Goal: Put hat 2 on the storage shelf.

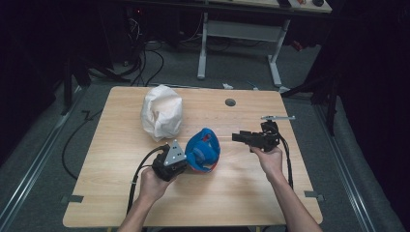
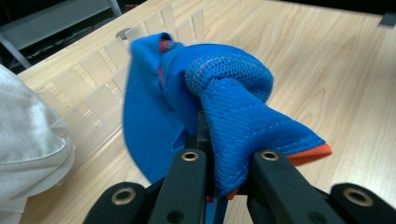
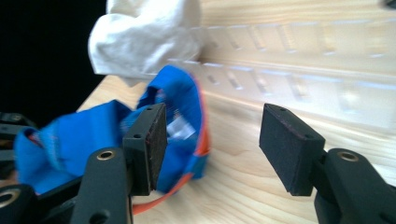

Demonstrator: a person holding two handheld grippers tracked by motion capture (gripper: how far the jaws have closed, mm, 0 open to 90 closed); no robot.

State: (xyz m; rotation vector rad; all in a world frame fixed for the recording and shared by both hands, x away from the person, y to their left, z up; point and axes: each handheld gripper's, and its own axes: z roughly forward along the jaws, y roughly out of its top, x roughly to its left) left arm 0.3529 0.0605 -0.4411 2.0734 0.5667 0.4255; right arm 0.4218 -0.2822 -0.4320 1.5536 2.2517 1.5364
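A blue cap [image 1: 203, 150] with orange trim is seen at the centre of the high view, lifted a little off the table [image 1: 241, 193], its mesh fabric clamped between the jaws of the left gripper [image 2: 224, 182]. To its right, the right gripper [image 1: 240, 137] is held released, nothing between its wide-apart pads [image 3: 289, 147]. A white cloth bundle [image 1: 162, 111] is set on the table toward the upper left.

Wooden table [image 1: 232, 193], white cloth [image 1: 162, 112]
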